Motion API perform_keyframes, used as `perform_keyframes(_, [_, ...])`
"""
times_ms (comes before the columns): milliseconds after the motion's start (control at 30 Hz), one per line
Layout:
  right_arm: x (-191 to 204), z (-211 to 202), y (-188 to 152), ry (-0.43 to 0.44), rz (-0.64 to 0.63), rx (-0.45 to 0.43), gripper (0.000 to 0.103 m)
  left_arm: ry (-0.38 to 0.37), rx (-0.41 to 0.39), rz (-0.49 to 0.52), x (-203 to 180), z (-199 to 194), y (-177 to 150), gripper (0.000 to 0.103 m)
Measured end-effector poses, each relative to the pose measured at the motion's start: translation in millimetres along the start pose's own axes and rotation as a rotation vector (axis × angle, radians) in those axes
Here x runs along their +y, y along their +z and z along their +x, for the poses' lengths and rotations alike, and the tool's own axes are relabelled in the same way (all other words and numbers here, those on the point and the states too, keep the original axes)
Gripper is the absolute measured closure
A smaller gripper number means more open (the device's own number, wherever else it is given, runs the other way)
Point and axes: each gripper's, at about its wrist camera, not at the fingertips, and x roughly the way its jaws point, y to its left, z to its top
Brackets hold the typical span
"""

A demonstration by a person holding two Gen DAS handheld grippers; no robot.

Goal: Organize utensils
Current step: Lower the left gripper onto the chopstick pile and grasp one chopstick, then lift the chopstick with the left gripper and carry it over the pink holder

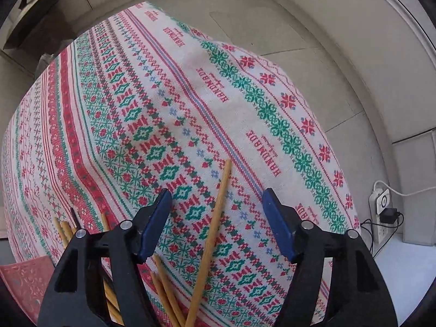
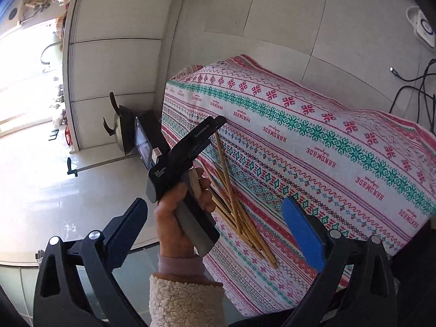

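Several bamboo chopsticks (image 2: 239, 215) lie in a loose pile on the patterned tablecloth (image 2: 327, 141). In the left wrist view one chopstick (image 1: 211, 234) runs up between the open jaws of my left gripper (image 1: 218, 209), apart from both blue pads; more chopsticks (image 1: 163, 294) lie beneath and to the left. The left gripper also shows in the right wrist view (image 2: 218, 122), held in a hand just above the pile. My right gripper (image 2: 215, 215) is open and empty, hovering at the table's near edge, its blue pad (image 2: 305, 234) over the cloth.
A red embossed tray (image 1: 24, 283) sits at the table's lower left corner. Tiled wall lies behind the table, with a socket, charger and cables (image 1: 384, 212) at the right. A kettle (image 2: 117, 128) stands on the floor beyond the table's left end.
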Motion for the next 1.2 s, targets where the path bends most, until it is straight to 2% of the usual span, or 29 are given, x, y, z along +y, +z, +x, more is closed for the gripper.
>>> perform_keyframes(67, [-4, 1, 0, 0.006, 0.021, 0.012, 0.007, 0.006, -0.002, 0.015, 1, 0, -2, 0.041])
perform_keyframes(100, [-6, 1, 0, 0.004, 0.031, 0.008, 0.007, 0.010, -0.014, 0.025, 1, 0, -4, 0.046])
perform_keyframes(167, [-7, -2, 1, -0.014, 0.032, -0.016, 0.007, 0.001, -0.039, 0.025, -2, -5, -14, 0.067])
perform_keyframes(200, [-8, -3, 2, -0.019, 0.033, -0.027, 0.007, 0.001, -0.045, 0.024, -6, -11, -21, 0.089])
perform_keyframes(233, [-8, -5, 3, -0.023, 0.034, -0.039, 0.007, 0.022, -0.048, 0.028, -10, -12, -23, 0.096])
perform_keyframes(333, [-9, -8, 3, -0.042, 0.024, -0.065, 0.007, 0.064, -0.074, 0.044, -19, -13, -30, 0.098])
perform_keyframes(433, [-10, -10, 8, -0.068, -0.001, -0.086, 0.007, 0.023, -0.106, 0.002, -17, -20, -41, 0.098])
perform_keyframes(500, [-8, -9, 11, -0.087, -0.016, -0.093, 0.007, 0.012, -0.152, -0.015, -11, -38, -55, 0.098])
perform_keyframes(600, [-6, -3, 8, -0.101, -0.029, -0.099, 0.007, -0.059, -0.225, -0.038, 3, -80, -77, 0.098])
perform_keyframes(667, [0, 7, 4, -0.122, -0.076, -0.073, 0.007, -0.122, -0.281, -0.049, 13, -117, -105, 0.098])
perform_keyframes(833, [14, 52, -22, -0.279, -0.252, 0.002, 0.007, -0.221, -0.470, -0.065, 43, -204, -183, 0.098])
perform_keyframes(900, [13, 69, -31, -0.333, -0.272, -0.007, 0.007, -0.244, -0.564, -0.062, 57, -238, -212, 0.098])
perform_keyframes(1000, [18, 88, -38, -0.350, -0.282, -0.023, 0.007, -0.253, -0.713, -0.068, 78, -280, -253, 0.098])
perform_keyframes(1167, [42, 117, -51, -0.378, -0.341, -0.023, 0.012, -0.295, -0.908, -0.125, 116, -322, -295, 0.098])
perform_keyframes(1200, [46, 126, -54, -0.404, -0.365, -0.018, 0.017, -0.303, -0.938, -0.136, 122, -327, -303, 0.098])
